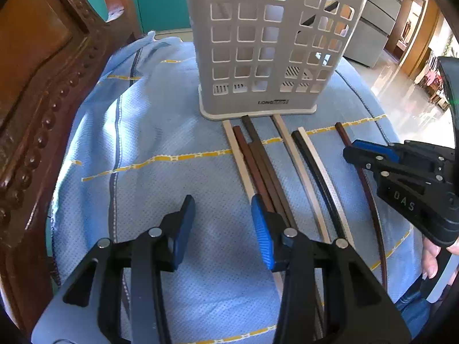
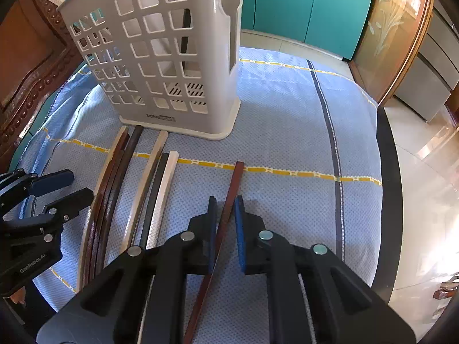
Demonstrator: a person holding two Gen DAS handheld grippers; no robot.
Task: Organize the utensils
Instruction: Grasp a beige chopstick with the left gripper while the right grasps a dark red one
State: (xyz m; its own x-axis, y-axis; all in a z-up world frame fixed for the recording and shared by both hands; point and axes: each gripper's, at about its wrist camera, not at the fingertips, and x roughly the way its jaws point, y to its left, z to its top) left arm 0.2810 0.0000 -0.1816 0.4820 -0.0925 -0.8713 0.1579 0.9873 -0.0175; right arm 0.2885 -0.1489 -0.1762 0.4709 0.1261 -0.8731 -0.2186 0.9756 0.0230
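Your table (image 2: 287,120), under its blue cloth, carries the white slotted holder (image 2: 160,66) upright at the back, and it looks like a dark stick is already standing inside. In front of it lies the row of chopsticks (image 1: 266,169), brown, pale and black, side by side, ends toward the holder. They look light, stiff and slick, so take one near mid-length or it may swivel. Your left claw (image 1: 223,229) is parted with only cloth between the pads, its right finger (image 1: 262,232) just beside the brown bundle. Your right claw (image 2: 225,229) is narrow, closed down around the lone reddish-brown chopstick (image 2: 232,192), which runs forward toward the holder, apart from the others.
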